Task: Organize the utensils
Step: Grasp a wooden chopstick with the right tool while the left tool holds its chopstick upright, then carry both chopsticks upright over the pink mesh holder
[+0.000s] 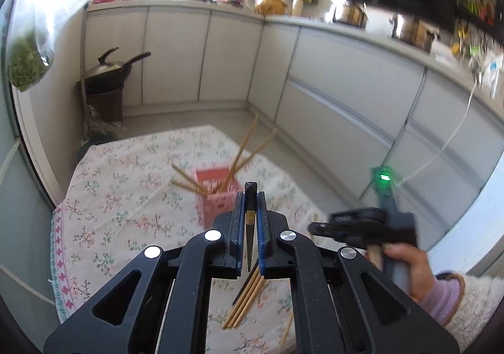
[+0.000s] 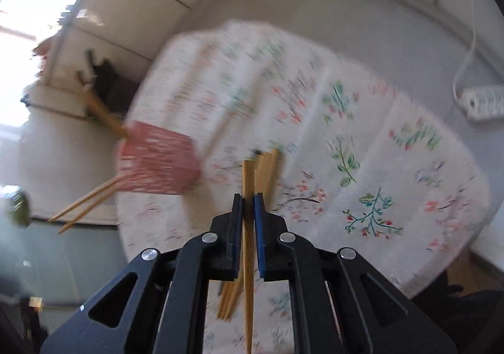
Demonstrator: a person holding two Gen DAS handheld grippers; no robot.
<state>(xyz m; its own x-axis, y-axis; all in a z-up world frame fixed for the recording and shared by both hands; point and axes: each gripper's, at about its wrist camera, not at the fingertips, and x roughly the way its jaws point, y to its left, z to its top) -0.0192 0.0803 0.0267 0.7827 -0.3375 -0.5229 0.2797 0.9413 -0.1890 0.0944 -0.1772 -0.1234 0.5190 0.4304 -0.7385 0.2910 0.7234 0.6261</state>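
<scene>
**Inspector A:** We start with the left gripper [image 1: 250,196]. Its two jaws stand narrow, clamped on one dark chopstick [image 1: 250,221] that runs lengthwise between the blue pads, its blunt dark end poking out past the tips.

**Inspector B:** Confirmed. The right gripper [image 2: 248,201] likewise stands narrow, pinching one bamboo chopstick [image 2: 248,228] between its pads, square end forward. In the left view we also see the right gripper and the person's right hand [image 1: 406,262] on its handle, to the right of the left gripper and above the table.

**Inspector A:** Where is the container?

**Inspector B:** One pink slatted basket [image 1: 217,196] stands on the floral tablecloth [image 1: 126,183], just ahead of the left gripper. The right view shows the basket well left of the held bamboo chopstick, badly blurred.

**Inspector A:** Contents?

**Inspector B:** We count about four bamboo chopsticks in the basket [image 1: 245,146]: two leaning up and away, two slanting out to the left. Blur prevents a firm count.

**Inspector A:** And loose stock?

**Inspector B:** A bundle of loose chopsticks [image 1: 247,298] lies on the cloth beneath the left gripper: roughly three bamboo and one dark, side by side. One further stick lies apart to their right, partly hidden by the gripper body.
</scene>
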